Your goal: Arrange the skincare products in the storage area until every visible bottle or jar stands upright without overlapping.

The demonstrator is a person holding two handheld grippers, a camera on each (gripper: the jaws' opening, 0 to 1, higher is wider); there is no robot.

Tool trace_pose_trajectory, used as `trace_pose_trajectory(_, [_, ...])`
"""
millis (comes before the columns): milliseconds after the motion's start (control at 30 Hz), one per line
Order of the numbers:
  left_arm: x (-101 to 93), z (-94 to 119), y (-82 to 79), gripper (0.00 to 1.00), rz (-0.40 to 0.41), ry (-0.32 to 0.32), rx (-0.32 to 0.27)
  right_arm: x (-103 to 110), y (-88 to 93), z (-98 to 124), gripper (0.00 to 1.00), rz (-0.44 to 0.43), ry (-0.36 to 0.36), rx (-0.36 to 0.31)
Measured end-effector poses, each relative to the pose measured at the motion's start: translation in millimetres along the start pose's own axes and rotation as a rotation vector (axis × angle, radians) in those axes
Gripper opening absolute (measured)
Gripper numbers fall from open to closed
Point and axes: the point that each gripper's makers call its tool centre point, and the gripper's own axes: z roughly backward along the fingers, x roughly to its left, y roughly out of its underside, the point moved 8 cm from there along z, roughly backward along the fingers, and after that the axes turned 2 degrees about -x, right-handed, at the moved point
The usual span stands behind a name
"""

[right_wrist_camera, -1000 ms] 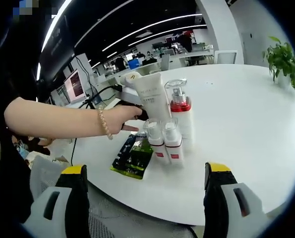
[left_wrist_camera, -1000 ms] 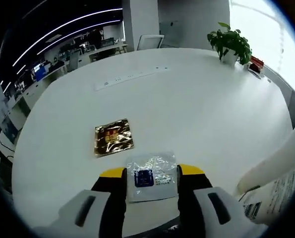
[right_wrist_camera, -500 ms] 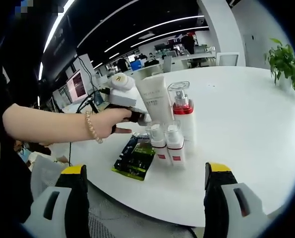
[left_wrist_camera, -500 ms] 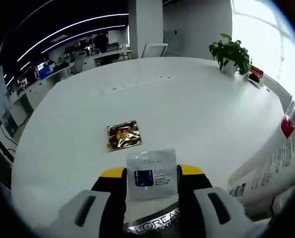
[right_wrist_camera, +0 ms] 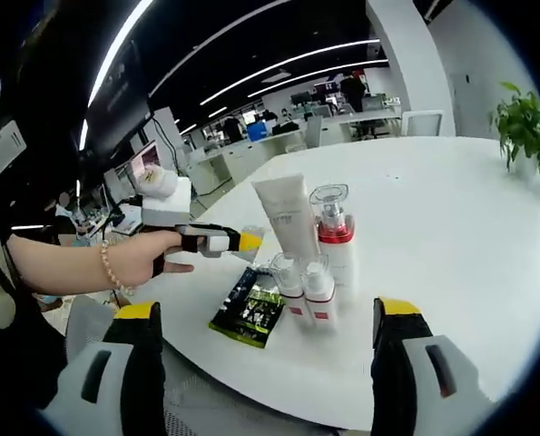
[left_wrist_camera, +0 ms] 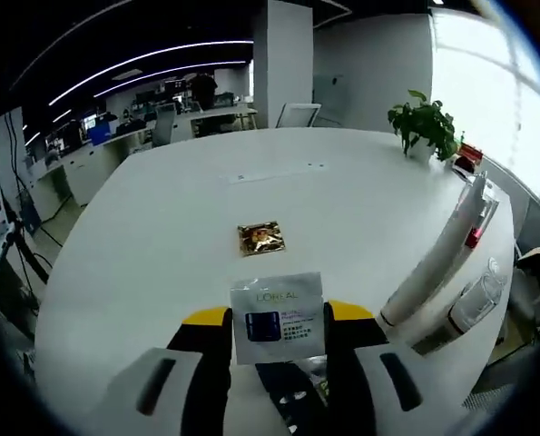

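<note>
- Left gripper (left_wrist_camera: 279,318) is clamping a white sachet (left_wrist_camera: 277,305) above the table (left_wrist_camera: 161,236).
- Right gripper (right_wrist_camera: 262,318) is hanging wide open, empty.
- Bottles (right_wrist_camera: 317,245) are standing upright; gold sachet (left_wrist_camera: 260,238) and dark sachet (right_wrist_camera: 250,309) are lying unplaced.

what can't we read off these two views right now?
- Lower edge of the white sachet, left gripper view: hidden between the left hand-held gripper jaws.
- Dark sachet print, right gripper view: too small.
- Gold sachet label, left gripper view: too small.
- White tube base, right gripper view: behind the two small bottles.
</note>
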Motion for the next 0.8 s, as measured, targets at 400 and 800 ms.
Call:
trace_pose_trajectory(400, [10.4, 57, 24.7, 0.37, 0.039, -0.006, -0.013, 46, -5.8, -26, 0.86, 0.081, -0.153, 0.024])
trace_pose_trajectory(800, [18.0, 85, 22.2, 0.37, 0.059, 0.004, -0.049, 66, -18.3, -50, 0.84, 0.068, -0.214, -0.012])
